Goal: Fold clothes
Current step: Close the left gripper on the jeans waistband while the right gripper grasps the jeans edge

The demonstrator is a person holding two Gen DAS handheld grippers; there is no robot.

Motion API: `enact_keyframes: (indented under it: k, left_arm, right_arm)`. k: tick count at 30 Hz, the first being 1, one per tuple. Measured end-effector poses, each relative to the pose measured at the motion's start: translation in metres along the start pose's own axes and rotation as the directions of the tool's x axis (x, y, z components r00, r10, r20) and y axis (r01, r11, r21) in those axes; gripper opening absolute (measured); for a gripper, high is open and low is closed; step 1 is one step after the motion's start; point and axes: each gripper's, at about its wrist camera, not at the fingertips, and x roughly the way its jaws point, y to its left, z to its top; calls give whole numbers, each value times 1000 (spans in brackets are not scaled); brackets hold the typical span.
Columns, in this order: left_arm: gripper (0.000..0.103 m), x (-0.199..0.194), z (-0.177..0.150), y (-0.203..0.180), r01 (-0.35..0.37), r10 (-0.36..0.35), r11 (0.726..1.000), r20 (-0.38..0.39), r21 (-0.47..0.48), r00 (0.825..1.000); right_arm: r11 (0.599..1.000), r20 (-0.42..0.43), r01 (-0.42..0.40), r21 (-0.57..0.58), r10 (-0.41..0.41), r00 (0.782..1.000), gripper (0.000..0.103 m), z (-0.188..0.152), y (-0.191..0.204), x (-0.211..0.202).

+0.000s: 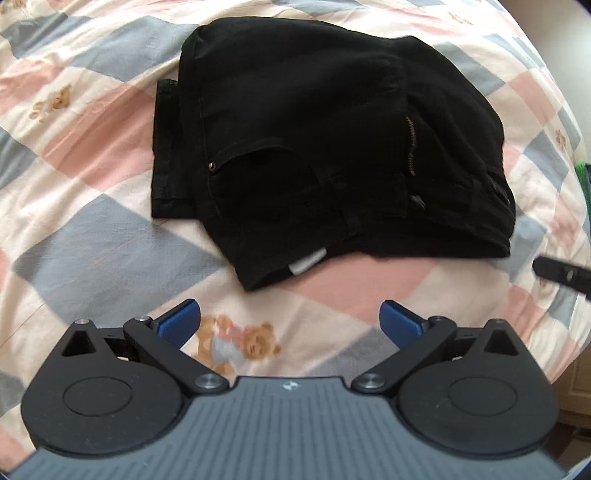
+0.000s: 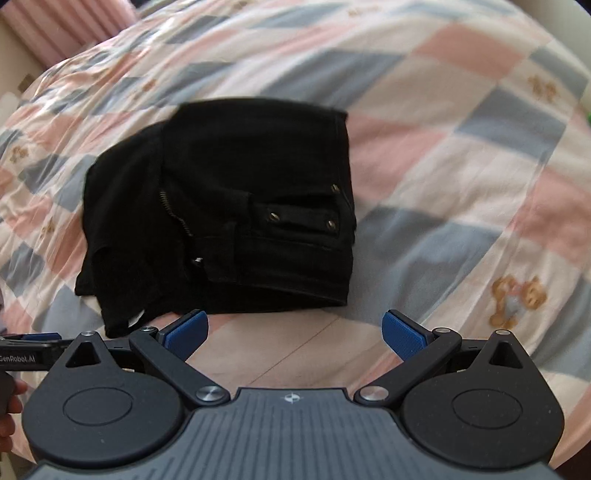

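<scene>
Lying folded in a small thick pile on the checked bed cover point(image 1: 92, 229), the black pants point(image 1: 314, 147) look done, while both the left gripper point(image 1: 290, 320) and right gripper point(image 2: 295, 330) hover near with fingers wide, holding nothing.

Checked pink-grey-white quilt point(image 1: 92, 206) with bear prints point(image 1: 240, 339); pink curtain point(image 2: 74, 26).
</scene>
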Motion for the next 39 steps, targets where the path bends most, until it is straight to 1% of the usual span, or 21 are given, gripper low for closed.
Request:
enact_keyframes:
  k: [3,5,7,9,14,17,20,22,23,24,25,26,27,29,30,32,35,36,37,38,39]
  left_arm:
    - [101,12,6,16,69,-68,997,39,-34,997]
    - [94,20,9,27,108,-105,993,69,-43,992]
    - [85,27,14,39,138,-132,989,94,-58,987]
    - [85,35,19,51,173,-164,981,114,-84,980]
    - [85,57,25,76,230,-209,960,139,-158,968]
    - [90,65,23,88,313,-278,926,178,-213,944]
    - [90,73,24,95,400,-345,873,227,-278,911]
    - [87,77,24,98,417,-350,853,248,-315,903]
    - [83,77,24,100,421,-348,846,258,-328,901]
    - [71,76,22,103,418,-340,842,266,-342,902]
    - [52,74,18,106,410,-328,839,271,-357,905]
    - [42,72,15,110,399,-313,837,271,-374,910]
    - [26,70,12,115,393,-304,833,272,-389,913]
    - [17,67,5,124,422,-325,807,286,-414,901]
    - [16,65,3,126,429,-331,802,288,-417,899]
    - [17,61,5,123,430,-335,807,284,-405,898]
    - [27,69,8,116,431,-351,807,259,-404,900]
    - [32,72,9,116,441,-364,798,255,-410,896]
    - [42,75,11,116,455,-376,788,262,-415,889]
    - [46,78,13,115,464,-382,781,268,-418,884]
    - [47,78,13,112,462,-381,782,266,-418,885]
  right_arm:
    - [999,-17,-22,24,22,1000,99,1,-11,16]
    - [999,-28,-36,41,37,999,98,1,-18,26]
    - [996,-24,-64,62,65,998,93,4,-26,32]
    - [991,-10,-93,93,95,995,92,-6,-36,32]
    - [961,28,-185,206,183,983,89,-6,-59,47]
    - [929,56,-244,277,238,970,85,-7,-73,57]
    - [894,88,-293,339,280,956,83,-9,-86,68]
    - [863,112,-325,387,306,946,83,-7,-96,75]
    - [844,124,-348,407,326,937,83,-8,-100,78]
    - [824,136,-373,426,349,927,79,-10,-103,81]
    - [803,149,-397,444,371,917,64,-11,-107,83]
    - [788,163,-418,453,388,907,56,-13,-108,83]
    - [774,177,-437,458,402,898,56,-15,-109,83]
    - [768,199,-456,449,411,889,51,-18,-109,79]
    - [766,209,-462,447,413,886,49,-19,-110,76]
    - [744,232,-488,457,430,872,49,-22,-113,73]
    - [718,244,-525,457,467,850,49,-22,-118,72]
    - [708,246,-537,459,479,842,50,-22,-120,71]
    - [697,249,-549,461,492,834,50,-22,-122,71]
    - [687,251,-560,463,504,826,51,-22,-124,70]
    - [689,246,-557,464,504,828,53,-21,-123,73]
